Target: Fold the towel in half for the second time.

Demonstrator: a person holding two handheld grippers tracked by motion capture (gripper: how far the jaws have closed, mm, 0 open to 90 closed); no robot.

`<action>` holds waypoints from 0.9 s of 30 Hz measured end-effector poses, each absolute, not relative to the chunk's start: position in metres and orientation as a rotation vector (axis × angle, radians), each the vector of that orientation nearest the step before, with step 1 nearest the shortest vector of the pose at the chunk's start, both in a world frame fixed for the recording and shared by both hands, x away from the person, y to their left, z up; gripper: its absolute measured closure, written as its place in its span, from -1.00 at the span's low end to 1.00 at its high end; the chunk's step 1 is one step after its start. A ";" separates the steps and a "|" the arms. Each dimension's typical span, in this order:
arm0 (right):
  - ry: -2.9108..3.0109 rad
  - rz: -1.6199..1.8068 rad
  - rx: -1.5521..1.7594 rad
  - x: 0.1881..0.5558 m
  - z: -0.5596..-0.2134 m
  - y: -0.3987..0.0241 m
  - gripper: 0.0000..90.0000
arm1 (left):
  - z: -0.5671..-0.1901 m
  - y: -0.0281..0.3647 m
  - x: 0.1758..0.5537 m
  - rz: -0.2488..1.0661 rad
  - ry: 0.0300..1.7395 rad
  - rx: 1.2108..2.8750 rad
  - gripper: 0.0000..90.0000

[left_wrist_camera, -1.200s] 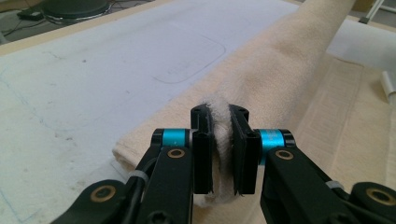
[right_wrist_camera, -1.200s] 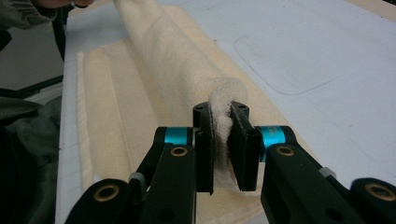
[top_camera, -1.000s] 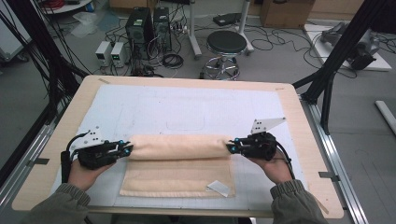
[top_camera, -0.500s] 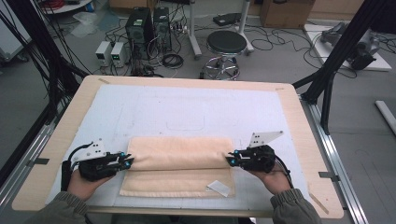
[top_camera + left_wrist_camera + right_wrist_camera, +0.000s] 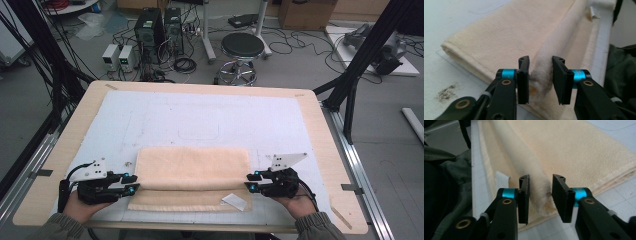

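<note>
A cream towel (image 5: 192, 175) lies folded on the white mat, its upper layer set back from the near edge, where a white tag (image 5: 235, 201) sits. My left gripper (image 5: 134, 184) is at the towel's left end and my right gripper (image 5: 250, 181) at its right end, both low on the table. In the left gripper view the jaws (image 5: 540, 75) have just been opening, and the folded towel edge (image 5: 539, 62) stands loose between them. The right gripper's jaws (image 5: 540, 192) have likewise been opening around the fold (image 5: 541, 187), with a gap beside it.
The white mat (image 5: 200, 115) covers a wooden table (image 5: 320, 130) with bare mat beyond the towel. A dark smudge (image 5: 446, 91) marks the mat by the left gripper. Past the far edge are a stool (image 5: 242, 47), computer boxes (image 5: 157, 25) and cables. Black frame posts (image 5: 360, 70) flank the table.
Both hands have come toward the near edge and down, laying the rolled-up towel layer flat over the lower one. Both pairs of jaws have parted from the towel's ends.
</note>
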State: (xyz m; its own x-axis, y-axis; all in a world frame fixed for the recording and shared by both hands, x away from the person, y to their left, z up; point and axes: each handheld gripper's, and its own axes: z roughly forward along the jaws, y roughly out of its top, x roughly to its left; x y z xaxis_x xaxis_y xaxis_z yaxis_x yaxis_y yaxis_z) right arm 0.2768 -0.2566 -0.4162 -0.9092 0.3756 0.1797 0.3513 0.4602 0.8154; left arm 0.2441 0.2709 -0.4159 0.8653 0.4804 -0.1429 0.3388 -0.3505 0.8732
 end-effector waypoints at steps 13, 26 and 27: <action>2.734 1.416 0.526 0.270 -0.422 -0.242 0.18 | -0.429 0.255 0.242 0.105 0.513 2.089 0.23; 2.755 1.457 0.559 0.275 -0.431 -0.243 0.86 | -0.432 0.254 0.245 0.159 0.506 2.101 0.85; 2.742 1.475 0.554 0.274 -0.427 -0.244 0.86 | -0.429 0.256 0.244 0.168 0.504 2.090 0.85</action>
State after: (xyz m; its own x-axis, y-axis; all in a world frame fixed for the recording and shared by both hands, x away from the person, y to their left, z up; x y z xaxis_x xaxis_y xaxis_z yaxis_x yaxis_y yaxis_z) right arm 0.2740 -0.2437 -0.4275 -0.9384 0.2944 0.1811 0.3133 0.5036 0.8051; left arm 0.2444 0.2557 -0.4288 0.9056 0.4170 -0.0774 0.2868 -0.4676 0.8361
